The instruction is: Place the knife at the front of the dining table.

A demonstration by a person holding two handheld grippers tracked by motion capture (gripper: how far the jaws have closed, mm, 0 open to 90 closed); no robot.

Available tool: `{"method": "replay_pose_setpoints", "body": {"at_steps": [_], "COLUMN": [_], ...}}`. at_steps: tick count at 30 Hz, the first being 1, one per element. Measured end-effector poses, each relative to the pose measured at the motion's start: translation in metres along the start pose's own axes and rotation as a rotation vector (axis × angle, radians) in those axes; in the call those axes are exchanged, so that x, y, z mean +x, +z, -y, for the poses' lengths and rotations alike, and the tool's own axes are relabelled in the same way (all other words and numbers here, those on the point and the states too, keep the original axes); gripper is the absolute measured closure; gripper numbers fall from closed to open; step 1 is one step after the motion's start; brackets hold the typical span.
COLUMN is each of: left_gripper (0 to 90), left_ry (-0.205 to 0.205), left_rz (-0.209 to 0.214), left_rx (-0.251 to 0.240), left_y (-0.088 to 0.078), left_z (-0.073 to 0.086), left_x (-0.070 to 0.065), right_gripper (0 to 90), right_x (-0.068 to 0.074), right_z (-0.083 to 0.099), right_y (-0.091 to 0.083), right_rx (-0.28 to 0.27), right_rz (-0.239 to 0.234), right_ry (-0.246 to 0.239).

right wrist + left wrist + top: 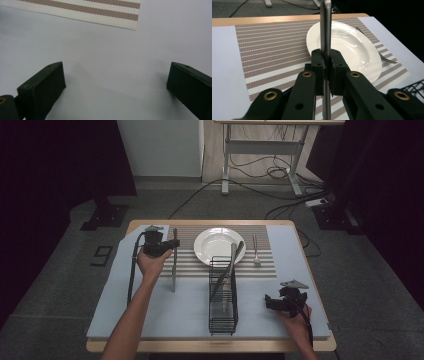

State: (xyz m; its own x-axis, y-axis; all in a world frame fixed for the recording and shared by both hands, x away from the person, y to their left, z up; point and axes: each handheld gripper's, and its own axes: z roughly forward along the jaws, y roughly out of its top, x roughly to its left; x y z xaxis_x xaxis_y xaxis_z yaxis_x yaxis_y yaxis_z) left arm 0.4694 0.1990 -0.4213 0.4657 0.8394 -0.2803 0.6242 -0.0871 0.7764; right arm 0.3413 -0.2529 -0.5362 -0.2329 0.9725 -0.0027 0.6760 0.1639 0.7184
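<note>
The table (310, 285) with its pale blue cover lies under both grippers, and the striped placemat (190, 262) spreads just ahead of and beneath the left gripper (172, 245). On that mat, to the far side of the left gripper's jaws, sits the white plate (352, 47), with a fork (255, 251) beyond it. A black wire rack (223, 295) stands between the two grippers, nearer the right one, with other cutlery leaning in it.

The left gripper is clamped tight on a long metal knife (325, 30): in the left gripper view the jaws pinch it edge-on near its middle, and it runs up past them and down below them. In the high view the knife hangs roughly upright from the gripper, its lower end close to the mat's near edge. The right gripper (272, 302) rests low over the bare cover, well apart from everything, jaws spread wide with nothing between them.

The likely trouble is the narrow grip. Smooth steel pinched at one spot can pivot or slide if the hand tilts or the lower end catches the mat, so the knife may land skewed. Swinging toward the plate risks a knock against its rim. Releasing while the knife is upright would let it topple.
</note>
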Motion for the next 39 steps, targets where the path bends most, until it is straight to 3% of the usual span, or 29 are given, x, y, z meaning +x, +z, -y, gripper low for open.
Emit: {"method": "replay_pose_setpoints", "body": {"at_steps": [14, 26, 32, 39], "left_gripper": [82.8, 82.7, 82.3, 82.4], "left_ry": [-0.057, -0.056, -0.043, -0.055], "left_rz": [-0.029, -0.109, -0.174, -0.197], "left_rx": [0.027, 0.065, 0.092, 0.113], "left_y": [0.03, 0.052, 0.061, 0.072], "left_z": [0.0, 0.001, 0.001, 0.003], "left_x": [0.01, 0.005, 0.004, 0.003], "right_gripper": [1.3, 1.3, 1.3, 1.3], "right_x": [0.0, 0.0, 0.0, 0.0], "right_z": [0.0, 0.0, 0.0, 0.0], "right_y": [0.0, 0.0, 0.0, 0.0], "right_rx": [-0.001, -0.002, -0.003, -0.002], "right_rz": [0.0, -0.001, -0.001, -0.001], "right_ry": [0.0, 0.0, 0.001, 0.0]}}
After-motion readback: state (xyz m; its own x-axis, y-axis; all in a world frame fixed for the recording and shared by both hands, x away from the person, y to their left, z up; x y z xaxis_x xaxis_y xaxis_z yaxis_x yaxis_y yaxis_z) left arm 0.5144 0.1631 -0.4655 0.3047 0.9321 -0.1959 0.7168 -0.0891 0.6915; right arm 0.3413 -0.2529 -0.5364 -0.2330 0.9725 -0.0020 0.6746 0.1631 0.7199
